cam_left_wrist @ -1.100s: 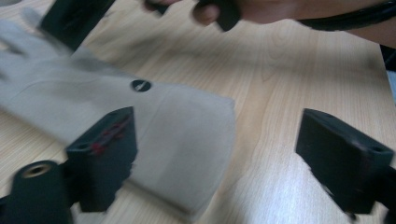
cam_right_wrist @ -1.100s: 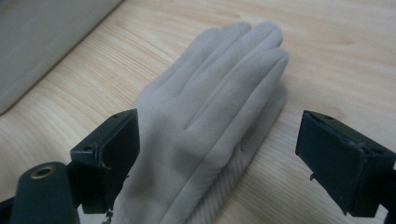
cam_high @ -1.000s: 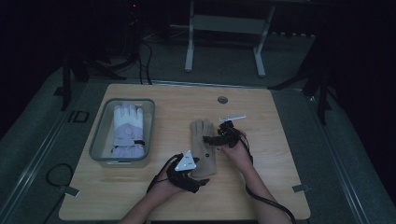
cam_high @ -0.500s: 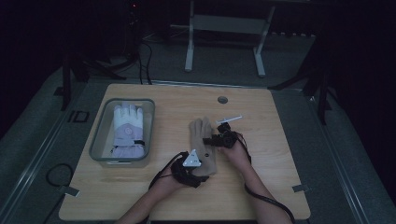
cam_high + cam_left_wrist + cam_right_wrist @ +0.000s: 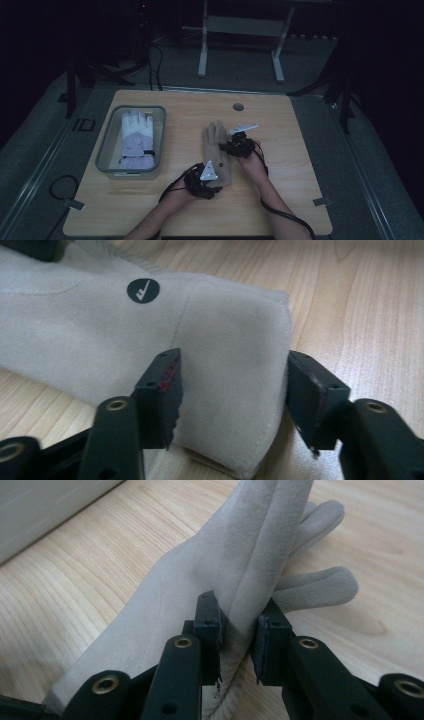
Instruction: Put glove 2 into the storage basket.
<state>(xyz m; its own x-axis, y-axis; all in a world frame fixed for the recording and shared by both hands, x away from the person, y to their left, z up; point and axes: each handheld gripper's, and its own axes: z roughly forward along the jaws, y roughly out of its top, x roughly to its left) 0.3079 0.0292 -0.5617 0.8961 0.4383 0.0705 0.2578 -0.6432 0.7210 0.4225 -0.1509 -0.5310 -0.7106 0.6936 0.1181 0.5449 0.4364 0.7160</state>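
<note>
Suede-like tan glove [image 5: 216,152] lies on the wooden worktop [image 5: 280,200]: right claw [image 5: 239,642] is clamped on a raised fold, while left claw's [image 5: 231,390] jaws stand apart astride the cuff. Close left fully before lifting, and raise both together

The room is dim, black beyond the table [image 5: 280,125], which takes faint overhead light. Both gripper views are bright, softly lit, blurred at near edges.

Overhead facing forward, tool cameras close – shared glove [image 5: 216,150]
</note>
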